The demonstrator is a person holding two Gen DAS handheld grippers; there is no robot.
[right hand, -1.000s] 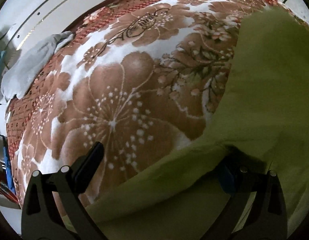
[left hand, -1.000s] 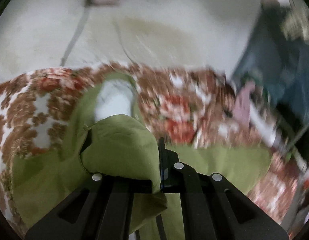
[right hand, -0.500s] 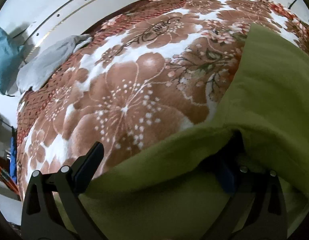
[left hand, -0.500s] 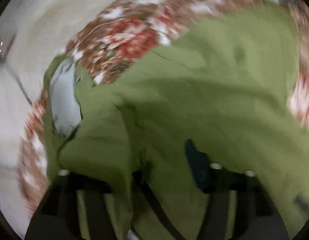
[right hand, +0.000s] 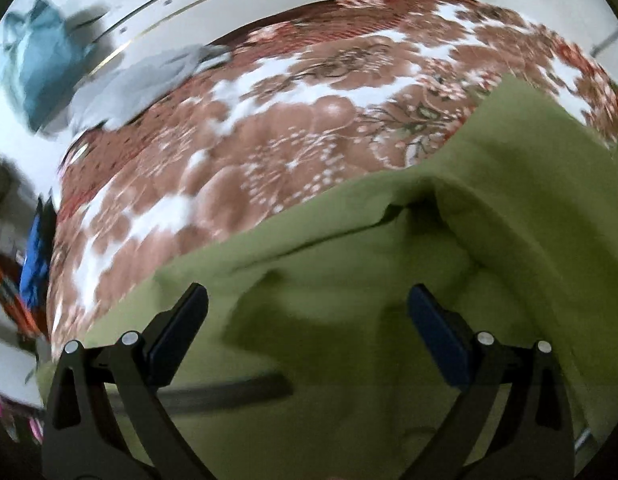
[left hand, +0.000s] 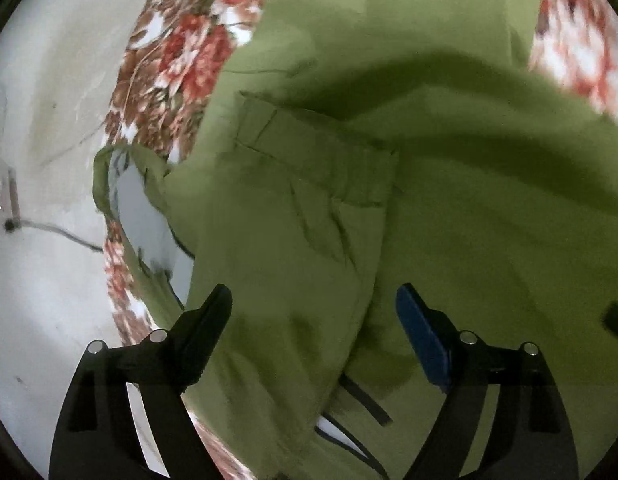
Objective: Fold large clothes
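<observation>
1. The green garment [left hand: 389,208] lies spread on the flowered bedspread [left hand: 177,60], with one flap doubled over onto its middle. The left claw [left hand: 315,320] hangs just above that flap, its jaws opening wide and gripping nothing, though cloth lies beneath the gap. If a pad snags the flap as the claw lifts away, the fresh fold could be dragged open.
2. The right claw [right hand: 309,312] also stands wide open over the garment [right hand: 389,300] and holds nothing. A raised ridge of cloth sits just ahead of it; pressing down there would likely set a crease into the fold.
3. Near the left edge, the pale lining [left hand: 145,216] shows at the garment's opening, close to the bed's side. A careless tug could probably slide that end off the bedspread.
4. Both views are blurred, so the next grab may miss the edge.
</observation>
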